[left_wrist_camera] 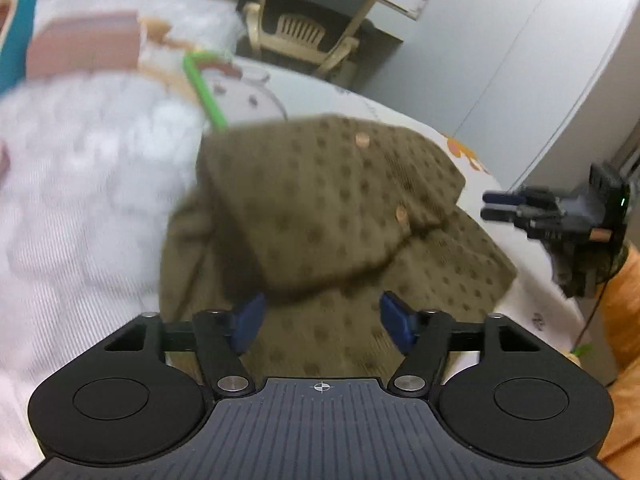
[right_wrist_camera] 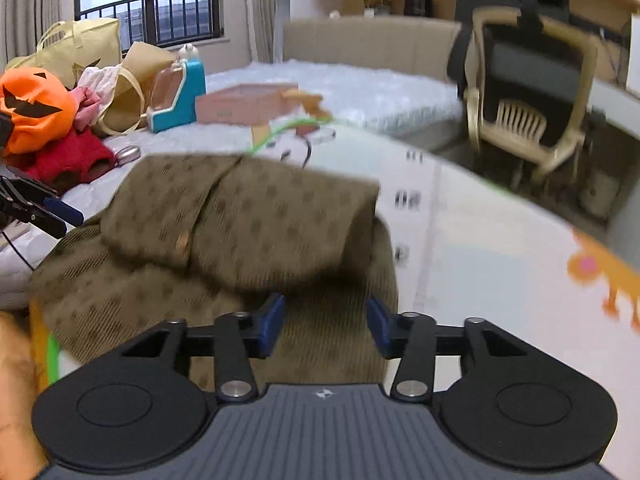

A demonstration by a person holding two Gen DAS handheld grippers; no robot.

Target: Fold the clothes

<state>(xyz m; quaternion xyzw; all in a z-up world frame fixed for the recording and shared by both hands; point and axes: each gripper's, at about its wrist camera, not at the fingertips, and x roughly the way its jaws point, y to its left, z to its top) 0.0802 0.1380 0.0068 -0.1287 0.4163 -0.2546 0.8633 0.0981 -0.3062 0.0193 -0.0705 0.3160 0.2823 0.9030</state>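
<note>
1. Left wrist view: the olive dotted garment (left_wrist_camera: pixel 320 216) lies folded on the printed mat (left_wrist_camera: pixel 256 92), one flap doubled over its lower layer.
2. The left gripper (left_wrist_camera: pixel 322 318) hangs above the near hem, blue pads spread, holding nothing.
3. The right gripper (right_wrist_camera: pixel 326 322) is likewise spread wide and empty over the same hem.
4. Bare mat stretches to the right of the garment; a chair (right_wrist_camera: pixel 524 120) stands beyond the mat's far edge.

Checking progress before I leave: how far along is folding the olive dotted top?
Done: the olive dotted top lies folded over itself on the bed. In hand: nothing; left gripper and right gripper are open. Left: possibly tidying; red garment lies unfolded.
</note>
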